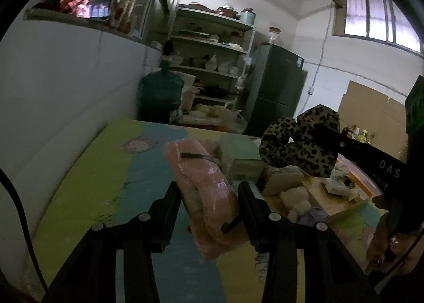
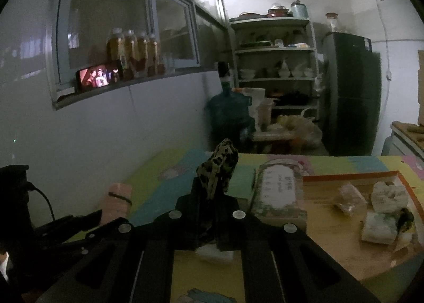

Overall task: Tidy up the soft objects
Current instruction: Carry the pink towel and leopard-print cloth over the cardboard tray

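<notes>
My left gripper (image 1: 208,193) is shut on a pink folded cloth (image 1: 204,183) bound with a dark band, held just above the striped table mat (image 1: 148,170). My right gripper (image 2: 212,183) is shut on a leopard-print scrunchie (image 2: 220,167), lifted above the table; it also shows in the left wrist view (image 1: 299,141) at the right. The pink cloth shows in the right wrist view (image 2: 119,199) at the left, with the left gripper's fingers (image 2: 79,220) on it.
A wooden tray (image 2: 344,239) at the right holds white soft packs (image 2: 379,226) and a small wrapped item (image 2: 349,198). A tissue pack (image 2: 278,194) lies beside it. A wall runs along the left; shelves (image 2: 275,64), a water jug (image 2: 230,114) and a fridge (image 2: 349,91) stand behind.
</notes>
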The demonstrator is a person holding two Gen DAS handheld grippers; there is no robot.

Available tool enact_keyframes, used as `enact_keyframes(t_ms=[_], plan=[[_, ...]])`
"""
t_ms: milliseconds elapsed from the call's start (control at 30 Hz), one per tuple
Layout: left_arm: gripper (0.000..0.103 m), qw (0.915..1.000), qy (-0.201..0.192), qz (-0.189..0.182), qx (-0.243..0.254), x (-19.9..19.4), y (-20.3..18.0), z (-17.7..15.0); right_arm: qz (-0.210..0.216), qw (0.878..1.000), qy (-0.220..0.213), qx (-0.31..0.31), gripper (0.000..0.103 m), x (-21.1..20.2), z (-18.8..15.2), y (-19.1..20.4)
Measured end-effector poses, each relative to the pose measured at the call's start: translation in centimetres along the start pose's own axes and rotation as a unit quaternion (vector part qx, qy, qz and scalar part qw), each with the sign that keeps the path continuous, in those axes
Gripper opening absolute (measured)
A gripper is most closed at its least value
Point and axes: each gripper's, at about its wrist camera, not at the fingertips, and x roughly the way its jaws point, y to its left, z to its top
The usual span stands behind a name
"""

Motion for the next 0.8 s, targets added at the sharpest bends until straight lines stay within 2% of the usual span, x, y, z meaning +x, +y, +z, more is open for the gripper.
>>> enact_keyframes(t_ms=[800], plan=[[0.045, 0.9949, 0.012, -0.076, 0.066, 2.9, -10.0, 1.3, -0.054, 0.997, -0.028, 0.039, 0.008, -5.5, -0.9, -7.1]])
